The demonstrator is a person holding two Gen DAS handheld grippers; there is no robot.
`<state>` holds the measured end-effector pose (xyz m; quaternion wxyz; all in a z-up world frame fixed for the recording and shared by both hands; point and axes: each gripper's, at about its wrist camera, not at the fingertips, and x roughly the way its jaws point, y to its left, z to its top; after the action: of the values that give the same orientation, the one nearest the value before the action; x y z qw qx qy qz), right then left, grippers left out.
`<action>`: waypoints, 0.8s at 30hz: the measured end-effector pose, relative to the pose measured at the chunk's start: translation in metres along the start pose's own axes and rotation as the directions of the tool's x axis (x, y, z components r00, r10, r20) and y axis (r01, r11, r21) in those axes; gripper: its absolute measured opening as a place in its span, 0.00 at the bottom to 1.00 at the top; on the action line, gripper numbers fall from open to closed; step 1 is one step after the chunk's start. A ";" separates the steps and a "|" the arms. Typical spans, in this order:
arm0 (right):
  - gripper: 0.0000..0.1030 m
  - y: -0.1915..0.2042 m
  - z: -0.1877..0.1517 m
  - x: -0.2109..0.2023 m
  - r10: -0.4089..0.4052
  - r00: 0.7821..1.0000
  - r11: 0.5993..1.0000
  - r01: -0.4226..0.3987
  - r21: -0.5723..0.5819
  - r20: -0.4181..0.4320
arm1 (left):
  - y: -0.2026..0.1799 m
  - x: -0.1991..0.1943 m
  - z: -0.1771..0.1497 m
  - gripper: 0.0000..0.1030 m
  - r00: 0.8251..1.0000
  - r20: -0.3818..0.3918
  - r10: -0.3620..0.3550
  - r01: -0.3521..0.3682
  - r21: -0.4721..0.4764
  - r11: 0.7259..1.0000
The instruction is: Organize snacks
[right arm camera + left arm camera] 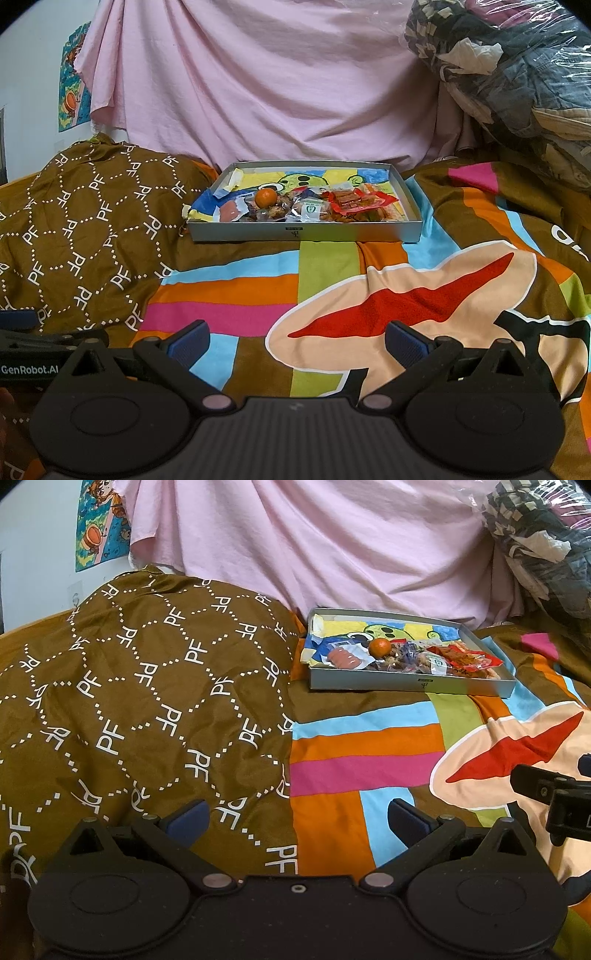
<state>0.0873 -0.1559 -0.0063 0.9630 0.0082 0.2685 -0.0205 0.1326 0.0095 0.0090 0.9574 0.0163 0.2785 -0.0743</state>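
Two grippers: your left gripper (297,818) and right gripper (297,339) both hang low over the bedspread (332,288) with jaws spread wide and nothing between them, well short of the snacks.
Bedspread: it is soft and rumpled, so if you press down on the box's rim it could tip or slide; the brown quilt (140,686) bulges right against its left end.
Box (303,232): the shallow grey box sits at the far side of the bed, in front of the pink sheet (258,85); its low walls will not stop a nudged item from going over.
Snack heap: everything is crowded along the near wall, so your wide jaws may catch two wrappers at once.
Red packets (354,201): thin and overlapping; you could pinch only film.
Sausage pack (231,211): partly hidden behind the box wall.
Orange (266,197): round, rests on other snacks, likely to roll if bumped.
Clear-wrapped pieces (280,210): too small and glossy to identify or count.
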 end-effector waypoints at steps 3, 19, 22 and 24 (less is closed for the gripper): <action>1.00 0.000 0.000 0.000 0.000 1.000 1.000 0.000 0.000 0.000 | 0.000 0.000 0.000 0.99 1.000 0.000 0.000 0.000 -0.001 1.000; 1.00 0.000 0.000 0.000 0.000 1.000 1.000 0.000 0.000 0.000 | -0.001 0.000 0.000 0.99 1.000 0.001 -0.001 0.001 0.001 1.000; 1.00 0.000 0.000 0.000 0.000 1.000 1.000 0.000 0.000 -0.001 | -0.001 0.000 0.000 0.99 1.000 0.000 -0.001 0.001 0.002 1.000; 1.00 0.000 0.000 0.000 0.000 1.000 1.000 0.000 0.000 -0.001 | -0.001 -0.001 0.001 0.99 1.000 0.000 -0.003 0.003 0.007 1.000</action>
<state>0.0872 -0.1563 -0.0065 0.9629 0.0085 0.2689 -0.0206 0.1319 0.0082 0.0103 0.9572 0.0190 0.2782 -0.0769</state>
